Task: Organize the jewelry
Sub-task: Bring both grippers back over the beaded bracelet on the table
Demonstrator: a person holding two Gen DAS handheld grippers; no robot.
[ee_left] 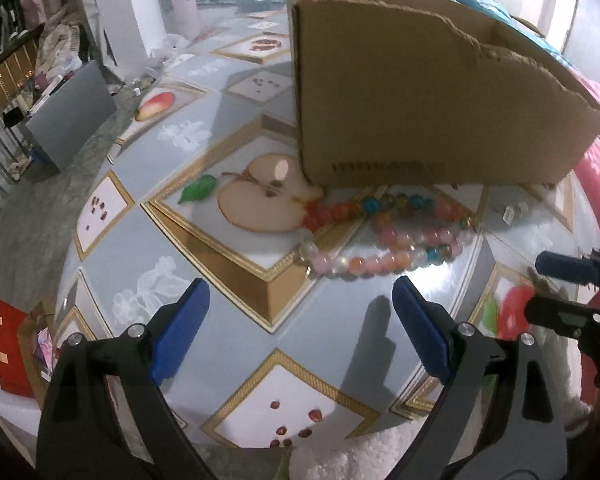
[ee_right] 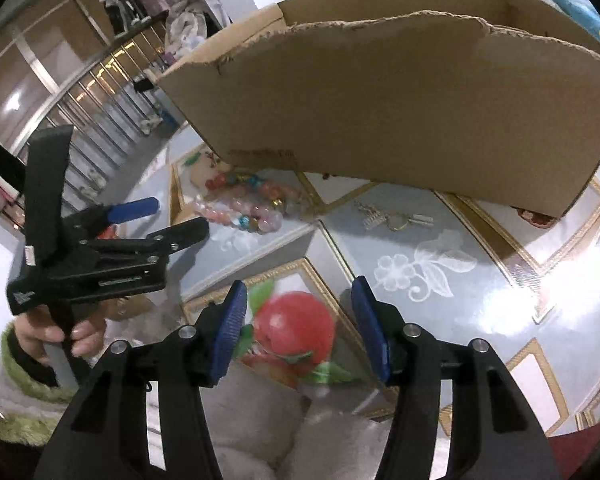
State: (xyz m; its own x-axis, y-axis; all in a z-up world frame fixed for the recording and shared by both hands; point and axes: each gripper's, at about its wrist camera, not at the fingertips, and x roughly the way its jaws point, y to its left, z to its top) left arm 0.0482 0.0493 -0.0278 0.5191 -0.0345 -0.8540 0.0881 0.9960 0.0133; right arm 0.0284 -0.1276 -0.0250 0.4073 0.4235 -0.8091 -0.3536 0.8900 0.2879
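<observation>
The beaded strands (ee_left: 384,236) lie in a loose heap on the surface (ee_left: 228,344), touching the foot of the cardboard box (ee_left: 420,92) near its left front corner. They look like round glass or plastic beads on cord: light, limp as a whole, hard and slick bead by bead. A pinch across a single strand where it loops clear of the heap, at the side nearest the left gripper (ee_left: 300,312), seems the safest hold; squeezing on one bead risks it squirting out, and lifting one strand may drag the others if they are tangled.

The small metal pieces (ee_right: 396,218) lie apart on the surface, before the middle of the box's front wall. They are thin and flat, so likely hard to get under.

Both grippers stand open and empty: the left wide, the right gripper (ee_right: 298,320) about halfway, above the near edge of the surface.

How many strands there are cannot be told; the beads blur together. The metal pieces are too small to identify. The box's inside is hidden by its torn front wall, and its right end is cut off.
</observation>
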